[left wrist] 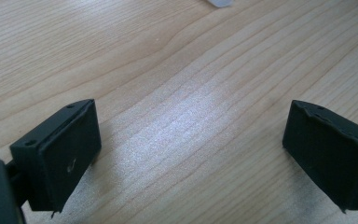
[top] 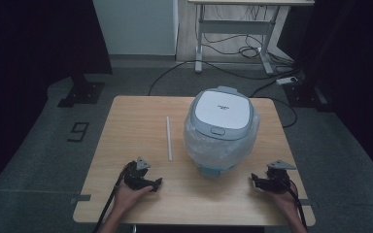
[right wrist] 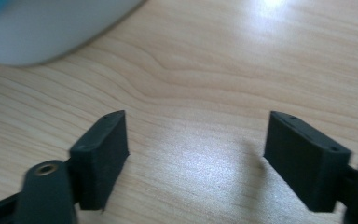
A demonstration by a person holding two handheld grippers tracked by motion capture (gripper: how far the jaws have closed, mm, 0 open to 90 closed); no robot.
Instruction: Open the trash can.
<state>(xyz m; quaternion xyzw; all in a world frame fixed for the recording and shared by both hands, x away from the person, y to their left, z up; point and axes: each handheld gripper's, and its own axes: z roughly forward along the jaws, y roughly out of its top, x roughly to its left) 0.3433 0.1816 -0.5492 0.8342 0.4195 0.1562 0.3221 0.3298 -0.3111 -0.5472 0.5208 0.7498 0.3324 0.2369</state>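
**Both grippers spread wide, resting near the table's front edge**

My left gripper (top: 151,184) sits at about 7 o'clock on the table (top: 126,116), jaws wide apart over bare wood. My right gripper (top: 258,183) sits at 5 o'clock, jaws likewise spread and holding nothing. The rice cooker (top: 221,127), wrapped in clear plastic, stands at 1 o'clock of centre, lid closed. A white straw (top: 169,138) lies just beside it at 9 o'clock.

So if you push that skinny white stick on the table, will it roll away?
Probably, if pushed from the side: the white stick looks thin, straight and round, lying flat on the smooth wooden table. It also looks light, so a small nudge could send it far. Nothing beside it would stop it before the rice cooker.
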